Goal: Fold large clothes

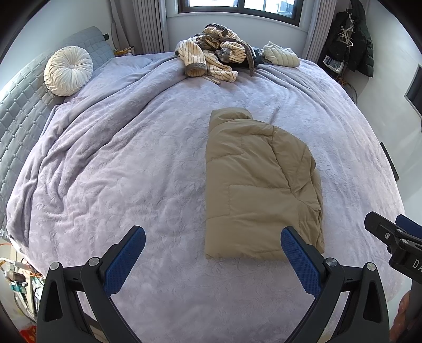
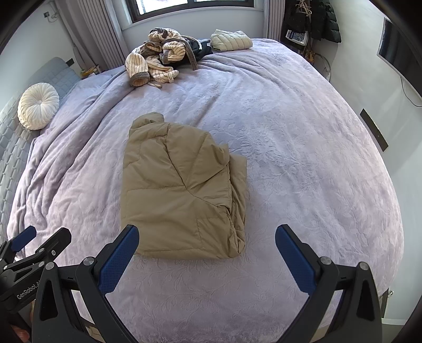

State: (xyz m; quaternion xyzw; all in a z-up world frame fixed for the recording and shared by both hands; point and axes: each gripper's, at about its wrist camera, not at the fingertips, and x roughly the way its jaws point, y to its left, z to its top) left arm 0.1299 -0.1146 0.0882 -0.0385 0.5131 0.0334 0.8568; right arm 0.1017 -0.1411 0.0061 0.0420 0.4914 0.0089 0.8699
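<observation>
A tan padded jacket (image 1: 258, 184) lies folded into a long block on the lilac bedspread (image 1: 132, 163); it also shows in the right wrist view (image 2: 182, 192). My left gripper (image 1: 212, 237) is open and empty, held above the bed just short of the jacket's near edge, its right finger over the jacket's near corner. My right gripper (image 2: 207, 234) is open and empty, also just short of the near edge. Each gripper shows at the other view's edge, the right one (image 1: 395, 237) and the left one (image 2: 31, 248).
A heap of striped cream clothing (image 1: 213, 58) and a folded pale quilted jacket (image 1: 281, 54) lie at the far side of the bed. A round white cushion (image 1: 67, 70) leans on the grey headboard (image 1: 21, 110) at left. Dark coats (image 2: 316, 18) hang at far right.
</observation>
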